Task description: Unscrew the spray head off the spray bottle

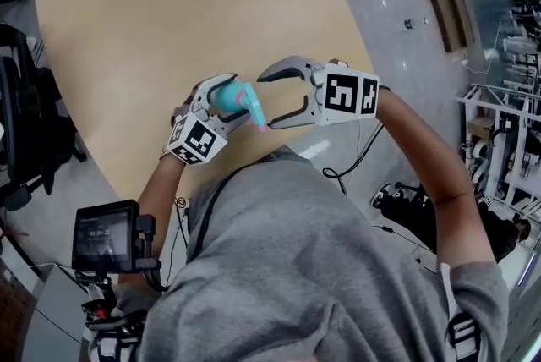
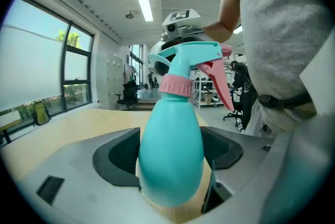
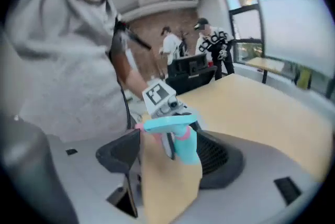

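1. The left gripper (image 1: 226, 102) is clamped on the teal spray bottle (image 2: 170, 157). Its pads press both sides of the fat body, base end toward the gripper.
2. The bottle is held in the air, with the wooden table (image 1: 169, 13) below it near its close edge. Nothing rests on the table near it.
3. The bottle's long axis runs out along the left gripper's jaws, roughly level, with the neck end pointing at the right gripper (image 1: 268, 100).
4. The spray head (image 2: 191, 55) is still seated on the bottle. The pink collar (image 2: 175, 85) sits tight on the neck, and the pink trigger (image 2: 219, 79) hangs off one side of the bottle.
5. The right gripper's jaws stand wide apart and grip nothing. The spray head lies between them. The right gripper view is blurred, so a light touch on one pad can't be ruled out, but no squeeze shows.
6. Key relation: the right gripper sits at the bottle's head end, facing the left gripper, so it is the nearer one to the collar. The likely next step is to close on the head or collar and twist about the bottle's axis.
7. Container: the bottle is opaque, so its contents can't be told.
8. Risk: the trigger sticks out and could catch a jaw instead of the collar.
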Motion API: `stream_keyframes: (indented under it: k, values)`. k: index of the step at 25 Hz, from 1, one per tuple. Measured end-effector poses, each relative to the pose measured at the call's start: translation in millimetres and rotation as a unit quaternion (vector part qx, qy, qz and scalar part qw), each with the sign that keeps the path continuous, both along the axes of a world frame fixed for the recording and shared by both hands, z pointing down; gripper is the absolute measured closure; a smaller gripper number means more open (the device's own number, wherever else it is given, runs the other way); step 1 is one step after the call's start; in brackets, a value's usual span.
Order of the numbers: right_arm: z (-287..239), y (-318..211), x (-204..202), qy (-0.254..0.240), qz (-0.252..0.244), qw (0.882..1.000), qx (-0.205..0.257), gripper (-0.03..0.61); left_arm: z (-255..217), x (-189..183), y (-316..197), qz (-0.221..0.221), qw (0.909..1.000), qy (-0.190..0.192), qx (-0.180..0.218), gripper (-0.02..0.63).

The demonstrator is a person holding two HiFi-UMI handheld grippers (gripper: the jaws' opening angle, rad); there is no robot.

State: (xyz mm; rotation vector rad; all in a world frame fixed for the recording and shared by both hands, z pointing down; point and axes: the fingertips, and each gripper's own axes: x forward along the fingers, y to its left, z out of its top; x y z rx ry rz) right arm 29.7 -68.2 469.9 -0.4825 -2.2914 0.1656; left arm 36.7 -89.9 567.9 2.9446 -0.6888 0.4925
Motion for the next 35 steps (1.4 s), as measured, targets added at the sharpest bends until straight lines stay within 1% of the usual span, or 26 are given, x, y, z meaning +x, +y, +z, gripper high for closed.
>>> stream_keyframes:
  k: [1,2,3,5,7,8,9,10,12,13,14,15,16,17,19,20,22,24,26,27,28,29,30,31,33,35]
  values:
    - [-12.6,2.0,-1.9,-0.034,0.041,0.996,-0.071,0.261,-3.4,-3.1,-4.2,-0.018,0.9998,0.004,0.005,0.258]
    - [-23.5,2.6,-4.9,-0.07,0.077,0.986,-0.127,0.261,-6.7,-5.9,-7.6,-0.034,0.9993,0.008,0.01,0.258]
    - [-30.9,2.0,-7.7,-0.101,0.104,0.976,-0.162,0.261,-9.4,-8.1,-10.4,-0.048,0.9987,0.01,0.014,0.258]
    - [-40.1,-0.4,-11.3,-0.144,0.134,0.962,-0.187,0.258,-11.8,-10.9,-15.4,-0.069,0.9974,0.004,0.022,0.258]
    - [-54.1,-4.2,-14.6,-0.183,0.152,0.948,-0.211,0.25,-10.2,-12.3,-20.2,-0.085,0.996,-0.011,0.025,0.258]
    - [-61.1,-6.7,-17.0,-0.197,0.162,0.941,-0.224,0.247,-8.9,-13.2,-22.1,-0.092,0.9953,-0.019,0.025,0.258]
    - [-64.2,-9.7,-20.0,-0.202,0.171,0.937,-0.227,0.247,-8.0,-14.0,-23.2,-0.097,0.9946,-0.026,0.025,0.258]
    - [-61.1,-13.8,-23.5,-0.195,0.181,0.94,-0.212,0.247,-8.1,-14.5,-23.7,-0.101,0.994,-0.032,0.025,0.258]
    - [-40.4,-25.4,-31.1,-0.151,0.204,0.957,-0.14,0.249,-11.4,-13.3,-23.5,-0.104,0.9933,-0.04,0.03,0.258]
    - [-29.6,-30.4,-34.6,-0.125,0.214,0.963,-0.109,0.249,-14.0,-11.5,-23.1,-0.104,0.9932,-0.043,0.032,0.258]
    - [-22.1,-32.1,-37.8,-0.101,0.221,0.965,-0.098,0.252,-16.2,-9.1,-22.6,-0.101,0.9933,-0.044,0.033,0.258]
    - [-17.8,-31.1,-40.6,-0.078,0.222,0.966,-0.105,0.322,-17.3,-6.8,-21.9,-0.098,0.9936,-0.044,0.033,0.258]
    - [-15.0,-29.9,-42.5,-0.056,0.222,0.967,-0.111,0.495,-17.3,-5.0,-20.8,-0.094,0.9941,-0.043,0.032,0.258]
    - [-12.3,-29.7,-43.3,-0.035,0.22,0.969,-0.104,0.508,-16.4,-4.0,-18.9,-0.089,0.9948,-0.039,0.028,0.258]
    - [-6.3,-28.5,-42.0,-0.002,0.197,0.979,-0.061,0.518,-14.5,-4.0,-13.0,-0.079,0.9965,-0.023,0.014,0.258]
    - [-4.8,-26.5,-41.0,0.007,0.181,0.982,-0.045,0.52,-14.8,-4.2,-9.5,-0.071,0.9974,-0.012,0.008,0.258]
    - [-5.8,-21.0,-40.7,0.013,0.153,0.988,-0.037,0.52,-17.3,-4.5,-3.4,-0.052,0.9986,0.007,0.004,0.259]
    - [-8.3,-15.1,-41.0,0.013,0.114,0.993,-0.022,0.52,-20.1,-4.8,-0.4,-0.035,0.9993,0.012,0.008,0.261]
    - [-8.2,-12.2,-39.4,0.018,0.073,0.997,0.019,0.518,-22.4,-5.7,-0.9,-0.028,0.9994,0.016,0.01,0.261]
    - [-7.5,-12.7,-38.4,0.021,0.059,0.997,0.043,0.517,-24.6,-7.0,-2.3,-0.03,0.9993,0.022,0.007,0.261]
    - [-6.9,-14.2,-37.5,0.022,0.053,0.996,0.063,0.505,-28.0,-8.9,-4.6,-0.033,0.9989,0.031,0.004,0.261]
    - [-6.4,-16.2,-36.6,0.023,0.053,0.995,0.078,0.469,-32.3,-11.0,-7.5,-0.038,0.9984,0.041,0.001,0.261]
    - [-5.4,-18.4,-35.3,0.024,0.056,0.994,0.087,0.433,-36.4,-13.2,-10.4,-0.044,0.9976,0.053,-0.002,0.261]
    - [-3.5,-20.5,-33.4,0.026,0.061,0.994,0.091,0.42,-40.2,-15.2,-12.7,-0.047,0.9968,0.065,-0.006,0.261]
    - [1.4,-21.9,-29.5,0.034,0.071,0.993,0.085,0.42,-46.5,-16.6,-14.1,-0.045,0.9957,0.081,-0.005,0.261]
    - [5.8,-18.5,-26.2,0.047,0.068,0.994,0.069,0.425,-49.5,-13.4,-10.7,-0.028,0.9962,0.082,0.002,0.261]
